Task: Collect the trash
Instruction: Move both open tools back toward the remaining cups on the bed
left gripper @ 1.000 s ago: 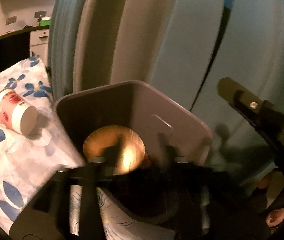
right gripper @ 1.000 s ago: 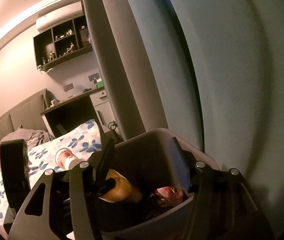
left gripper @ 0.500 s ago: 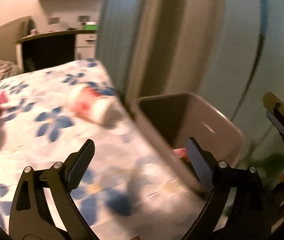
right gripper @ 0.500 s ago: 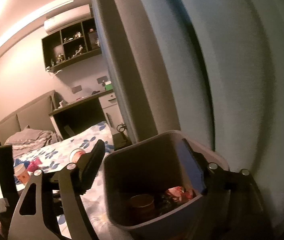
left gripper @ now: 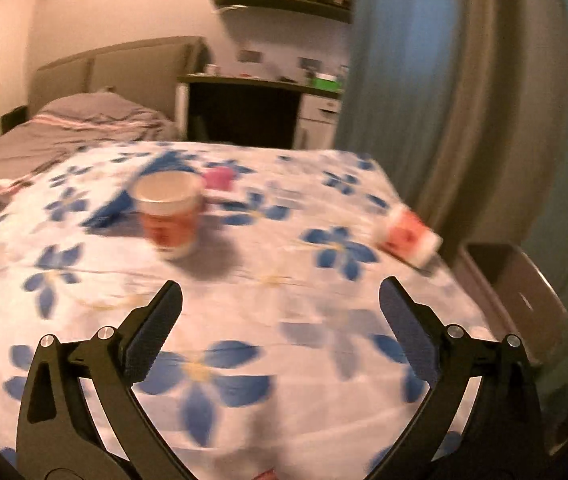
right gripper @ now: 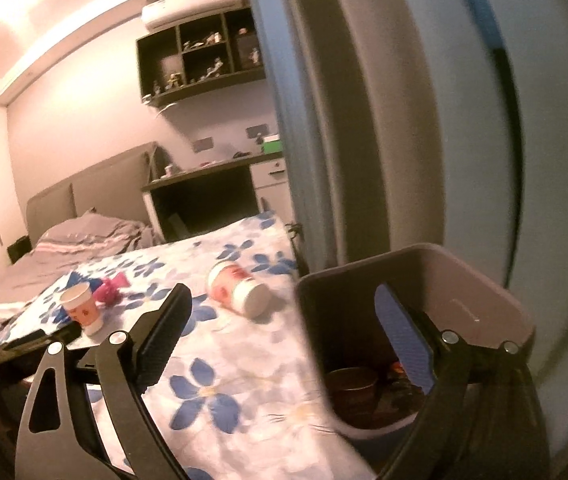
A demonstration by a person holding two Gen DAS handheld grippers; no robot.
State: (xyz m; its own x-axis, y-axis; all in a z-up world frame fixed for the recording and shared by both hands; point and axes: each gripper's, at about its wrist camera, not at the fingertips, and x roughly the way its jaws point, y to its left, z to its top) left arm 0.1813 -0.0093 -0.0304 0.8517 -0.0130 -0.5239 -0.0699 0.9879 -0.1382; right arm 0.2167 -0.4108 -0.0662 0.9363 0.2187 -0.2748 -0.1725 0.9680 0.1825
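A grey trash bin (right gripper: 480, 296) stands at the right edge of the floral-covered surface (left gripper: 284, 320); a brown cup (right gripper: 352, 390) and crumpled scraps lie inside. It also shows in the left wrist view (left gripper: 524, 292). An upright red-and-white paper cup (left gripper: 167, 212) (right gripper: 81, 306) stands on the cloth. A second cup (left gripper: 410, 238) (right gripper: 239, 290) lies on its side near the bin. A pink crumpled piece (left gripper: 217, 178) (right gripper: 109, 290) lies behind the upright cup. My left gripper (left gripper: 279, 304) is open and empty above the cloth. My right gripper (right gripper: 284, 312) is open and empty, its right finger over the bin.
Blue and grey curtains (right gripper: 364, 120) hang right behind the bin. A bed with a grey headboard (left gripper: 115, 68), a dark desk (left gripper: 243, 108) and wall shelves (right gripper: 199, 56) fill the background. A dark flat object (right gripper: 35, 338) lies at the cloth's left edge.
My left gripper has swung left from over the bin to above the cloth, open and empty; the brown cup now lies in the bin. The right view has shifted left a little.
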